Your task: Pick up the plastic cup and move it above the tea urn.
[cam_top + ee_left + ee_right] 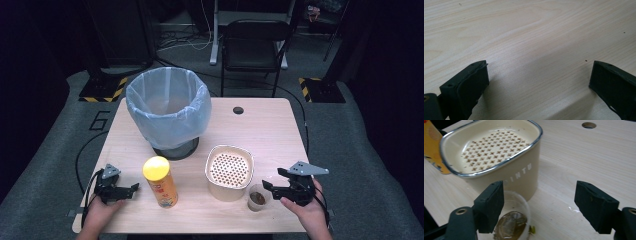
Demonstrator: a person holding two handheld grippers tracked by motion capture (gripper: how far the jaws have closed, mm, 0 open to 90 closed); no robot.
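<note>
A cream container [229, 172] with a perforated insert stands near the table's front middle; it is also close ahead in the right gripper view [499, 157]. Beside it, to the right, sits a small clear cup [258, 197] holding brown liquid [511, 223]. My right gripper [274, 179] is open just right of the cup; in its own view the gripper [540, 197] has its left jaw over the cup's rim. A yellow-lidded can [160, 181] stands upright left of the container. Left of the can, my left gripper [131, 190] [537, 72] is open over bare wood.
A bin [167, 107] lined with a pale blue bag stands at the back left of the wooden table [270, 135]. A cable hole [238, 110] [589, 125] lies near the far edge. A black chair [255, 45] stands beyond the table.
</note>
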